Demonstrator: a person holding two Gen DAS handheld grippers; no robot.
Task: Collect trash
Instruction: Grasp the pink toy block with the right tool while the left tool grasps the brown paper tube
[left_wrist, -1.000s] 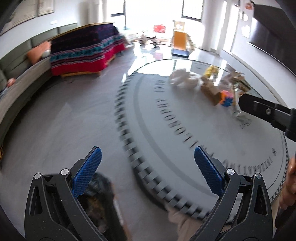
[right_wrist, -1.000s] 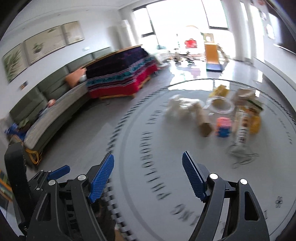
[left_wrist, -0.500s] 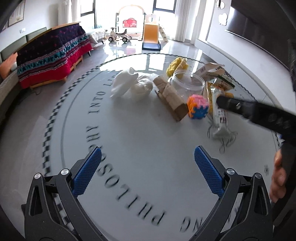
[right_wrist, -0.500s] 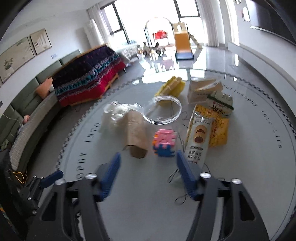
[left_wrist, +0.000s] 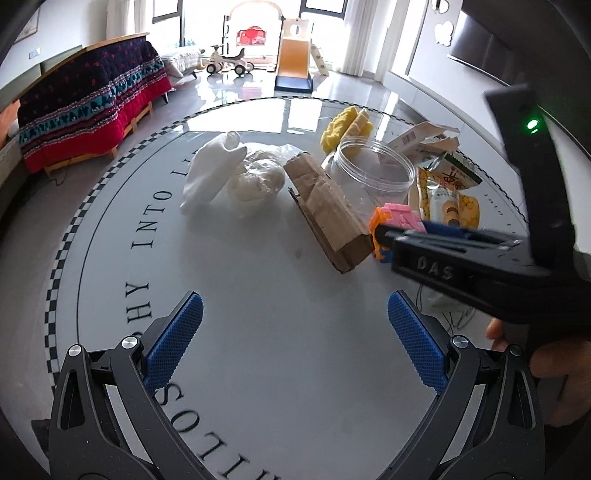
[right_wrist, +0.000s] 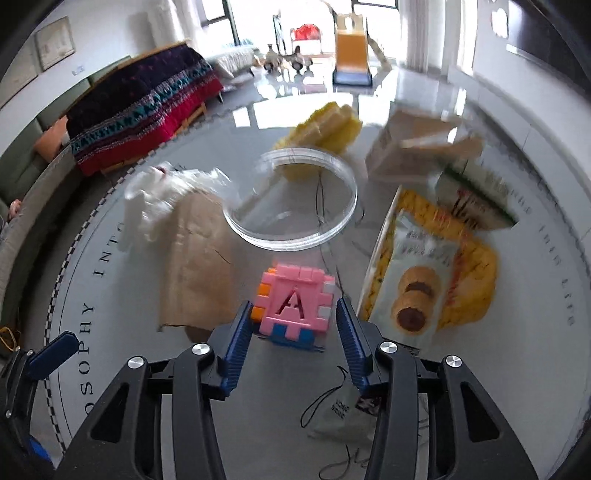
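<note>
Trash lies on a round lettered table (left_wrist: 258, 295): a brown paper bag (left_wrist: 328, 206), white plastic bags (left_wrist: 236, 173), a clear jar (left_wrist: 373, 170), a yellow cloth (left_wrist: 347, 125), snack packets (right_wrist: 417, 280), a carton (right_wrist: 413, 147) and a small tag with string (right_wrist: 343, 417). A pink foam cube with an "A" (right_wrist: 291, 295) stands between the fingers of my right gripper (right_wrist: 294, 314). Its jaws are closing, with a thin gap still showing on the right side. My left gripper (left_wrist: 295, 332) hangs open over bare tabletop with nothing between its fingers. The right gripper (left_wrist: 443, 229) reaches in from the right.
A hand (left_wrist: 554, 354) holds the right gripper at the right edge. Beyond the table, a bench with a red and dark blanket (left_wrist: 88, 107) stands at the left. A child's slide (left_wrist: 295, 62) is at the back of the room.
Both views swung from the table's edge in over the pile. My right gripper came down around the pink cube and its jaws narrowed. The left jaws stayed wide.
</note>
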